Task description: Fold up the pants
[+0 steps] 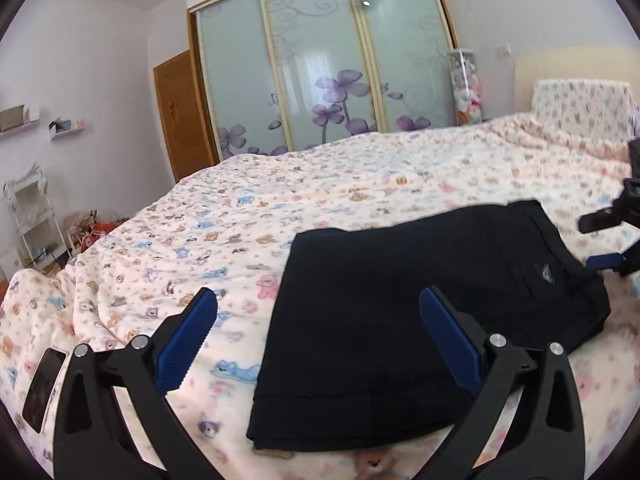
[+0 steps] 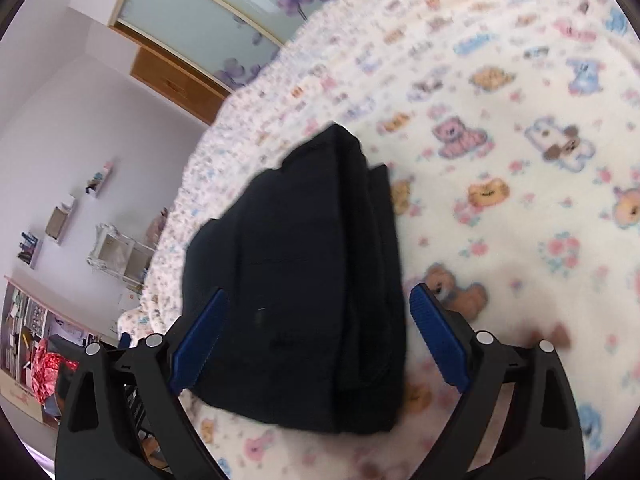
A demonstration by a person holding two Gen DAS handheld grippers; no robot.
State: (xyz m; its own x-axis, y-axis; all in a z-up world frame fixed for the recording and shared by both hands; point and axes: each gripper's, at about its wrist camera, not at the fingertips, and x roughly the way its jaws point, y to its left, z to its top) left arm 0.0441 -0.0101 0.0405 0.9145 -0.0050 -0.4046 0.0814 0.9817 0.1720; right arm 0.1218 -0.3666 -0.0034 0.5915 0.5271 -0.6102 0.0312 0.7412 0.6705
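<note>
Folded black fabric pants (image 1: 404, 320) lying flat on a cream bedspread printed with cartoon animals (image 1: 248, 216), left black gripper with blue pads (image 1: 318, 300) spread wide above them, holding nothing, right black-and-blue gripper (image 2: 320, 296) likewise spread, empty, over the pants' end

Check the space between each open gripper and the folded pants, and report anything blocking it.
Nothing visible blocks either one. The left gripper and right gripper are both open, with only the patterned blanket around the black pants.
</note>
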